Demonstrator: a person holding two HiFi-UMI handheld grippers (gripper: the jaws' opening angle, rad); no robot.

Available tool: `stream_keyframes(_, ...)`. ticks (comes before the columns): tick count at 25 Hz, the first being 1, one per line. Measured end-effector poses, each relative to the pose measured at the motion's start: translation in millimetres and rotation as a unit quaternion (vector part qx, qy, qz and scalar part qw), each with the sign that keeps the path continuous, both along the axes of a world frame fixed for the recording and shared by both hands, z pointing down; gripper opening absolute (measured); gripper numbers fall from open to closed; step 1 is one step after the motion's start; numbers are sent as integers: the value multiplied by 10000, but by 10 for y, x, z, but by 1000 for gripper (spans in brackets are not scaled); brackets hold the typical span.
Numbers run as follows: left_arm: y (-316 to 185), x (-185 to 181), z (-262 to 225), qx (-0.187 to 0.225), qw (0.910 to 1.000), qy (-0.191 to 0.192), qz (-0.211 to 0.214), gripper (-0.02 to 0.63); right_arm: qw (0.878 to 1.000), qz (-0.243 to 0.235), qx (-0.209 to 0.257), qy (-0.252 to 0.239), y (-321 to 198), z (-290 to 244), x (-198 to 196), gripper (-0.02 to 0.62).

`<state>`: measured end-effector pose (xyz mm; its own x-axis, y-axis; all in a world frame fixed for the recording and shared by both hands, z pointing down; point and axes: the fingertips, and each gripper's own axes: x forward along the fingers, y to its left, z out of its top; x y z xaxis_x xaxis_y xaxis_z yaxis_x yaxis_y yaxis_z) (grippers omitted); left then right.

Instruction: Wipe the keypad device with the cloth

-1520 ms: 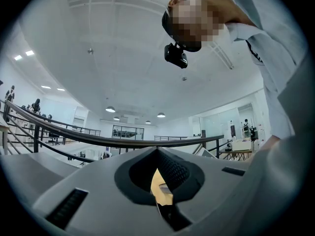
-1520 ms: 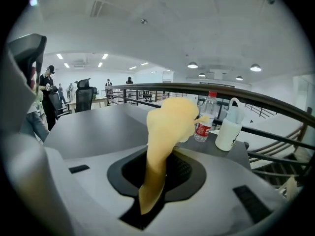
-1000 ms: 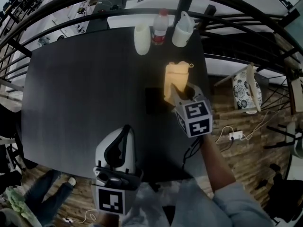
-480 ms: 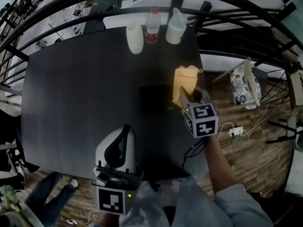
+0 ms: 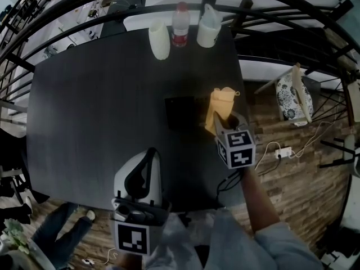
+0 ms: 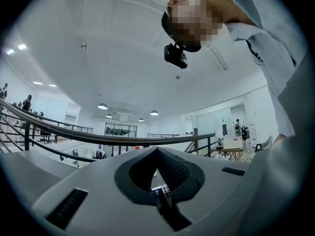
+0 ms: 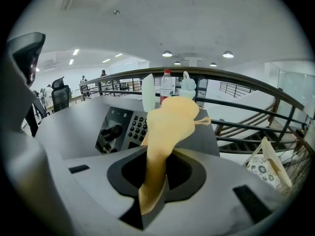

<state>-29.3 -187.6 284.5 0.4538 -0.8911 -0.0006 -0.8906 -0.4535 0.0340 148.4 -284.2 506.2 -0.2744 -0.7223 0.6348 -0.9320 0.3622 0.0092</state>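
The head view is dim and soft: the dark worktop [image 5: 101,106] is almost featureless, only the yellow cloth [image 5: 220,103] is bright, and fisheye distortion bows the frame edges. The left gripper view and the right gripper view are bright under ceiling lights [image 7: 228,54], with black corners and blurred foregrounds.

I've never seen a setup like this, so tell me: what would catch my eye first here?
The yellow cloth stands out most: it is pinched by the right gripper over the right side of the black table, beside the dark keypad device. At the table's far edge stand a pale cup, a red-capped bottle and a white jug.
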Motion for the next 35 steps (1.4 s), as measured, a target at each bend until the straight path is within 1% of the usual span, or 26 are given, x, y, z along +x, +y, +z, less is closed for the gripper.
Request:
stream_keyframes(5,28,35,15,-9,10000,-46,-2,12,9998,9,-211,-71,173,156,20,71)
stream_keyframes(9,69,57,10,-17,10000,-53,-17,12,9995,-99,-299,-100,318,208,-28,71)
stream_keyframes(15,140,153,-36,62,10000,-20,22,12,9994,-210,-164,-239,511,87,-75,71)
stream_keyframes(25,284,274,-206,284,9996,-48,-9,12,9954,-638,690,-196,762,-580,-136,71)
stream_keyframes(30,373,323,-299,431,9990,-105,-75,12,9914,-599,1069,-462,876,-968,-102,71)
stream_keyframes(35,449,328,-371,569,9981,-171,-158,12,9819,-530,1716,-602,952,-1408,-52,71)
